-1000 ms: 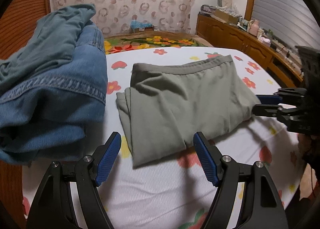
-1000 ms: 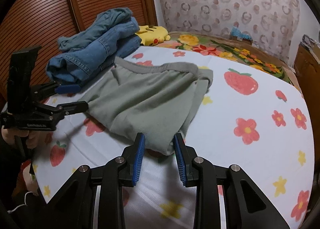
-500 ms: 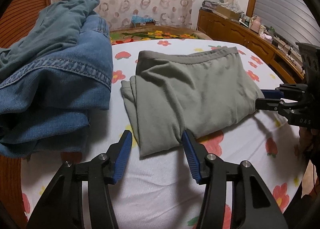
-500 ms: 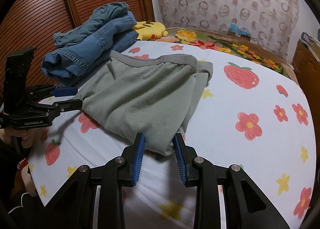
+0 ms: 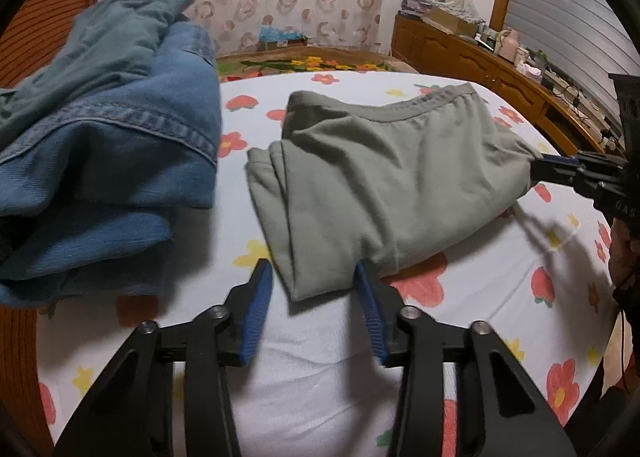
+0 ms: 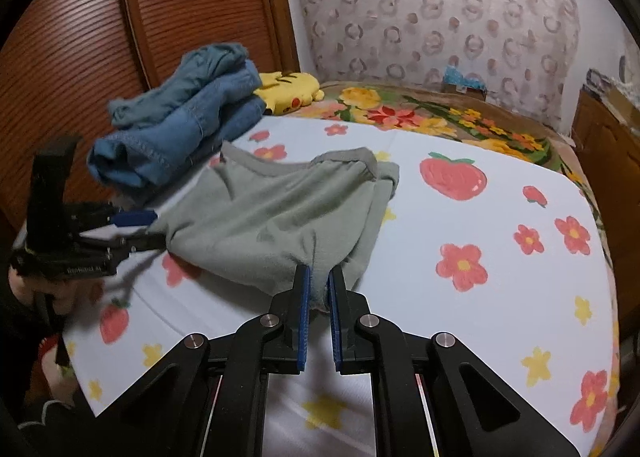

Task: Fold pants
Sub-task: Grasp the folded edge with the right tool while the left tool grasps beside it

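The folded grey-green pants (image 5: 384, 185) lie on the flower-and-strawberry bedsheet (image 5: 320, 357), just beside a stack of blue denim clothes (image 5: 104, 161) and apart from it by a narrow strip of sheet. The left wrist view shows the left gripper (image 5: 314, 285) with its blue-padded fingers (image 5: 256, 309) spread apart on either side of the near corner of the pants, the cloth lying between them; whether either pad touches the fabric cannot be told here. At the right edge of that view the right gripper (image 5: 548, 167) meets the far corner of the pants, where the fabric bunches into its tips. The right wrist view makes this plainer: the right gripper (image 6: 318, 281) has its two blue fingers (image 6: 302, 313) drawn close together and pinched on a gathered fold of the pants (image 6: 272, 217), which pulls up into a small ridge between them. The same view shows the left gripper (image 6: 148, 229) from the side, its fingers parted at the opposite corner, one blue pad above the cloth edge and one dark finger below. Only this view shows the yellow plush toy (image 6: 290, 91) behind the denim stack (image 6: 180, 129) and the slatted wooden doors (image 6: 120, 17); only the left view shows the wooden dresser (image 5: 480, 65) with its clutter along the far wall
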A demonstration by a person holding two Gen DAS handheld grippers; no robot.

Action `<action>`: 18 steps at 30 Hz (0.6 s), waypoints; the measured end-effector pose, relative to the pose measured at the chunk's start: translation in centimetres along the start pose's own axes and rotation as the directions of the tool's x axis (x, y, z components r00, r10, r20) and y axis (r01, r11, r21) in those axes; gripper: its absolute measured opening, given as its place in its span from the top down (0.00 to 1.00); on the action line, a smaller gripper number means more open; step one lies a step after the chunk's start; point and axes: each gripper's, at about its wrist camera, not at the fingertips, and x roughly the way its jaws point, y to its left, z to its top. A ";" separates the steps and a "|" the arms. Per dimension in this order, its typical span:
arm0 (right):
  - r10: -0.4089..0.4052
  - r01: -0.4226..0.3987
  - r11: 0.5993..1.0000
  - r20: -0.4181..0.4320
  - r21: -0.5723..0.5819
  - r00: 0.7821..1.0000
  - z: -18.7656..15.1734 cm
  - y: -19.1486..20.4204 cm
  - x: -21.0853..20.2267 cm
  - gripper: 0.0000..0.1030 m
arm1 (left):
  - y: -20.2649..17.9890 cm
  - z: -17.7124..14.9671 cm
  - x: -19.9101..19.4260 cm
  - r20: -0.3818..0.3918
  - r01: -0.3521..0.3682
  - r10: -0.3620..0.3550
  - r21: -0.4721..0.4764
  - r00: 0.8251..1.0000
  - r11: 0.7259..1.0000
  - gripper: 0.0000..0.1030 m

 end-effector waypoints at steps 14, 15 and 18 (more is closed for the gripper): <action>-0.024 0.023 1.000 0.058 0.015 0.998 -2.4 0.7 -5.3 0.93 | -1.6 -0.4 -4.4 0.096 0.041 -0.041 0.005 0.995 0.999 0.93; -0.026 0.026 1.000 0.060 0.015 0.998 -2.9 0.9 -5.8 0.93 | -1.8 -0.6 -4.8 0.100 0.043 -0.044 0.009 0.994 0.999 0.93; -0.030 0.029 0.999 0.064 0.023 0.998 -4.4 1.4 -7.5 0.93 | -2.6 -1.5 -5.9 0.106 0.053 -0.054 0.017 0.993 0.998 0.93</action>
